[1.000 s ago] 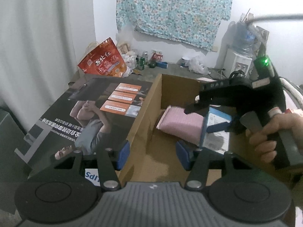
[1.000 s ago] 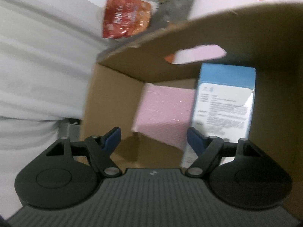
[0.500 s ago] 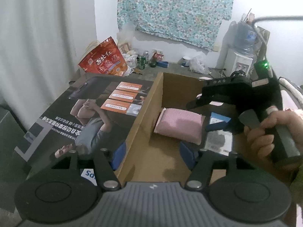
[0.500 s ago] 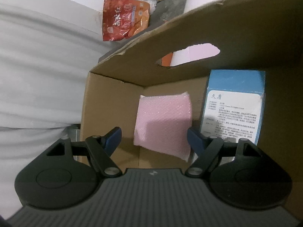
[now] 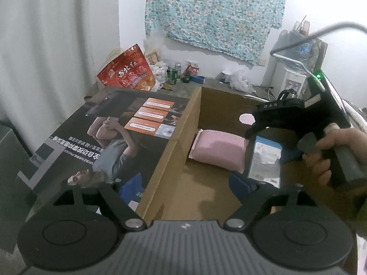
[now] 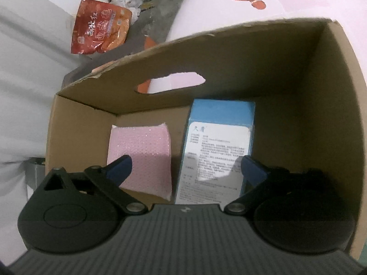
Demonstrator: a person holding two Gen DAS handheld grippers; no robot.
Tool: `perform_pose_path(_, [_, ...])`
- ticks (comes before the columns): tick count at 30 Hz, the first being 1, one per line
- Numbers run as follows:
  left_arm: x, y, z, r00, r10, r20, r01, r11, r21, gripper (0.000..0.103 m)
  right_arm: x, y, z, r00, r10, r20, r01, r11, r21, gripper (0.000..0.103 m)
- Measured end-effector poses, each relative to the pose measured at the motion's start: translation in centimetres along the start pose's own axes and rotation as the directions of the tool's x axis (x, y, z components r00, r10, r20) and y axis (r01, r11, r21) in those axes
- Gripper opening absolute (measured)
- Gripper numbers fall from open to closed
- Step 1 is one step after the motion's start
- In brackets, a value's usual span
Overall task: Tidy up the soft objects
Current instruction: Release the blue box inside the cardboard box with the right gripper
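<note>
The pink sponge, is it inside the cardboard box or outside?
Inside. The pink sponge lies on the cardboard box floor, beside the blue packet, with brown walls around both.

We see a pink sponge (image 6: 141, 158) lying flat on the floor of an open brown cardboard box (image 6: 298, 105), close to the corner where the wall with the hand-hole cut-out meets the side wall. Its top has a fine bumpy, glittering weave, its shape is a soft rectangle with rounded edges, and from the left wrist view it looks thick and pillow-like (image 5: 218, 149). Just beside it, a blue packet (image 6: 218, 151) with a white printed label lies flat on the same floor, long side parallel to the sponge; whether the two touch we cannot tell. The box stands upright, top open
</note>
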State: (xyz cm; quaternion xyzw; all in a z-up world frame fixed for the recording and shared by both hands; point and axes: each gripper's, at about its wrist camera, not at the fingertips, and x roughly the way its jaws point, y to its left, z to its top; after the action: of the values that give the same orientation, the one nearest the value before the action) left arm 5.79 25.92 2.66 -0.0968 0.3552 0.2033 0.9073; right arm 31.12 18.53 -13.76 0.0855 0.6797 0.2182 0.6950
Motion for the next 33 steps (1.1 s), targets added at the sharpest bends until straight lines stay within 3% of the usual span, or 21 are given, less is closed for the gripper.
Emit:
perform_pose_path(10, [-0.4, 0.4, -0.4, 1.0, 0.001, -0.004, -0.001, 1.0, -0.018, 0.086, 0.3, 1.0, -0.7, 0.987, 0.16, -0.005, -0.16, 0.987, -0.033, 0.102])
perform_pose_path(12, [-0.5, 0.3, -0.6, 1.0, 0.001, -0.005, -0.001, 1.0, -0.017, 0.086, 0.1, 1.2, -0.8, 0.989, 0.145, 0.003, -0.144, 0.988, -0.051, 0.102])
perform_pose_path(16, [-0.8, 0.2, -0.8, 1.0, -0.001, 0.001, 0.001, 1.0, -0.019, 0.087, -0.9, 1.3, -0.8, 0.999, 0.037, 0.035, -0.034, 0.996, -0.079, 0.102])
perform_pose_path(23, [-0.6, -0.1, -0.8, 1.0, -0.009, -0.007, 0.009, 1.0, -0.025, 0.087, 0.2, 1.1, -0.7, 0.994, -0.096, 0.051, 0.099, 0.993, -0.069, 0.102])
perform_pose_path(30, [-0.6, 0.2, -1.2, 1.0, -0.014, -0.014, 0.013, 0.999, -0.04, 0.088, 1.1, 1.2, -0.1, 0.995, -0.098, 0.024, 0.099, 0.993, -0.067, 0.102])
perform_pose_path(33, [-0.6, 0.2, -1.5, 1.0, -0.021, -0.019, 0.021, 0.999, -0.046, 0.088, 0.9, 0.7, 0.1, 1.0, 0.013, 0.014, -0.012, 0.999, -0.047, 0.102])
